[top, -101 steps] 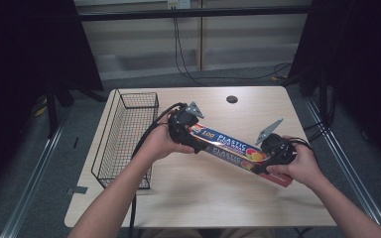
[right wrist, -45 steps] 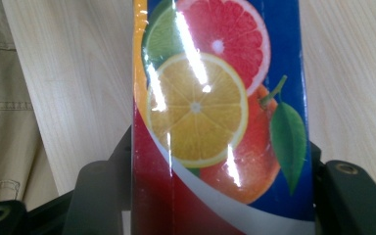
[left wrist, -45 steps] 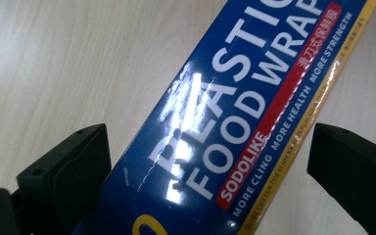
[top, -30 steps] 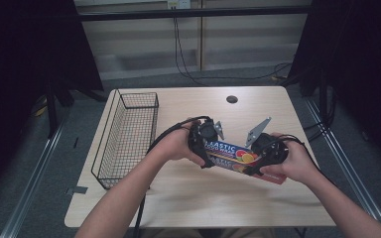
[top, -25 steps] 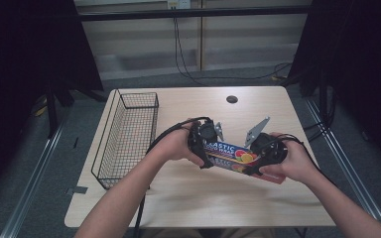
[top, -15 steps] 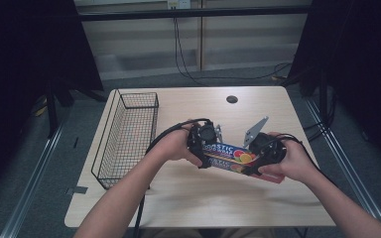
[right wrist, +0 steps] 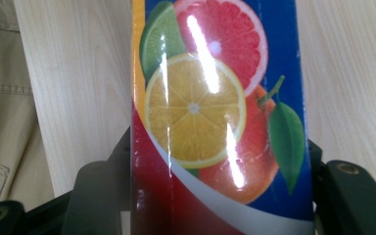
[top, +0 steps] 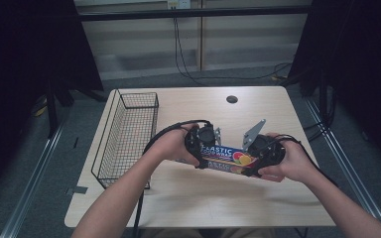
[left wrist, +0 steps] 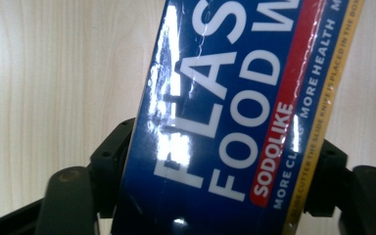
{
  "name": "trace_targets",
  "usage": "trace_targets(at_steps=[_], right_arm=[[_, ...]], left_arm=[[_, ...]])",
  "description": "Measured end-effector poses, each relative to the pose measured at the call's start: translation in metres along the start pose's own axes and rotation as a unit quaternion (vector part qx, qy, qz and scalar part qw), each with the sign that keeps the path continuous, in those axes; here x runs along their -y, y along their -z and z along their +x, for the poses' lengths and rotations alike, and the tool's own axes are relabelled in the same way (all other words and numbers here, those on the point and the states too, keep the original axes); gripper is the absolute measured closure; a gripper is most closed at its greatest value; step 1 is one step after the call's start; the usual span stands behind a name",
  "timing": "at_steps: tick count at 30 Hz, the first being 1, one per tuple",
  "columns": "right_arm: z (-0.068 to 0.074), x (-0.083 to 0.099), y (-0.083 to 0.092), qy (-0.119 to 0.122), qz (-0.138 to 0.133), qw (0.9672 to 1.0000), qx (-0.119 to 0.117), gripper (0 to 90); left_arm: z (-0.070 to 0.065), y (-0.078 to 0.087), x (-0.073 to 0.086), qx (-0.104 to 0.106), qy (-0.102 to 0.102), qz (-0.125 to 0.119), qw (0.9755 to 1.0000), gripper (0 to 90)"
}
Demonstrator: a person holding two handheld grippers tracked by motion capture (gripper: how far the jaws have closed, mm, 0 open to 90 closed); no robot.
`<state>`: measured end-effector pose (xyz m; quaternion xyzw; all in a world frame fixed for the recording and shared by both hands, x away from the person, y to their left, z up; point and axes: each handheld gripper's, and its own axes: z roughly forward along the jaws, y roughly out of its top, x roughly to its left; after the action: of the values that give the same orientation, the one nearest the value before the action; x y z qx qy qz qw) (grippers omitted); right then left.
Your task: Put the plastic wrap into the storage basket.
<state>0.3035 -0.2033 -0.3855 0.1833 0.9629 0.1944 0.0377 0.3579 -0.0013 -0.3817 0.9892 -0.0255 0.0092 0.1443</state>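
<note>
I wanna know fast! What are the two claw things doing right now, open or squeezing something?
Left gripper: shut on the plastic wrap box, at its lettered end.
Right gripper: shut on the same box, at its fruit-picture end.

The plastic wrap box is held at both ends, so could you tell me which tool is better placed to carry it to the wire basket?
Probably left: the left tool grips the plastic wrap box nearer the wire basket.

We see a long blue plastic food wrap box (top: 224, 157), glossy, white lettering, citrus slices printed at one end. It lies lengthwise across the table (top: 258, 208) middle, nearer the front edge, slightly skewed, clamped at both ends.
</note>
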Motion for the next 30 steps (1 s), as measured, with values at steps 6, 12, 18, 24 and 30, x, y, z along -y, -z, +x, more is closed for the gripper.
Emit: trace_targets(at_steps=[6,12,18,24,30], right_arm=[[0.002,-0.001,-0.001,0.032,0.001,0.9995,-0.001,41.1],[-0.001,0.002,-0.002,0.049,-0.012,0.9986,-0.014,40.2],[-0.005,0.005,-0.002,0.052,-0.021,0.9983,-0.016,38.5],[-0.009,0.007,-0.002,0.040,-0.038,0.9982,-0.026,34.5],[-0.016,0.014,0.004,0.006,-0.063,0.9976,-0.028,23.3]], left_arm=[[-0.006,0.002,-0.002,0.012,-0.022,0.028,0.9993,38.5],[-0.012,0.006,-0.005,0.010,-0.018,0.037,0.9991,40.6],[-0.020,0.011,-0.007,-0.004,-0.016,0.035,0.9992,41.8],[-0.024,0.015,-0.007,-0.003,-0.002,0.026,0.9996,42.5],[-0.025,0.017,0.000,-0.016,0.002,0.032,0.9993,42.4]])
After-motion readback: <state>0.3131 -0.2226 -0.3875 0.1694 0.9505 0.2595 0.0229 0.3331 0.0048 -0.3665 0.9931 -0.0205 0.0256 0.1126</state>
